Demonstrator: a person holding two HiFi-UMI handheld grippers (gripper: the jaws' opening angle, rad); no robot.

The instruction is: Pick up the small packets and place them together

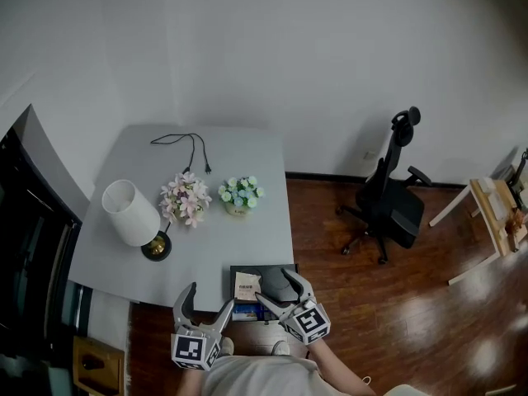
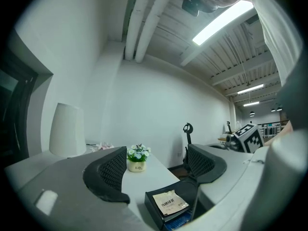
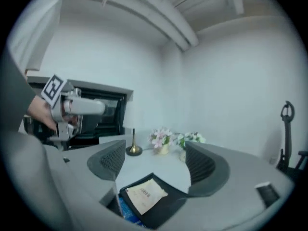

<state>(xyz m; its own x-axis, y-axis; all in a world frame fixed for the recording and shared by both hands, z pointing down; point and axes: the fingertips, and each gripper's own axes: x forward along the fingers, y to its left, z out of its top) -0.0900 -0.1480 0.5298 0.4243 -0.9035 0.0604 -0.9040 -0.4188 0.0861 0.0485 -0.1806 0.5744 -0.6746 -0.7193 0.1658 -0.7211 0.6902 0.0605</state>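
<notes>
A black tray (image 1: pixel 269 271) sits at the grey table's near edge. A beige small packet (image 1: pixel 247 285) lies flat on top of it, with blue packets (image 1: pixel 245 310) showing underneath at the tray's front. My right gripper (image 1: pixel 274 285) hangs open just above the tray, nothing between its jaws; in the right gripper view the beige packet (image 3: pixel 144 195) lies below the gripper (image 3: pixel 151 165). My left gripper (image 1: pixel 208 302) stands open and empty left of the tray, off the table's front edge. From the left gripper (image 2: pixel 158 170) the beige packet (image 2: pixel 167 204) lies low between the jaws, untouched.
On the table (image 1: pixel 247 238) stand a white-shaded lamp (image 1: pixel 132 213), pink flowers (image 1: pixel 186 198) and a small pot of pale green flowers (image 1: pixel 239 195); a black cable (image 1: pixel 186 147) lies at the back. A dark cabinet (image 1: pixel 29 246) borders the left; an office chair (image 1: pixel 392 200) stands right.
</notes>
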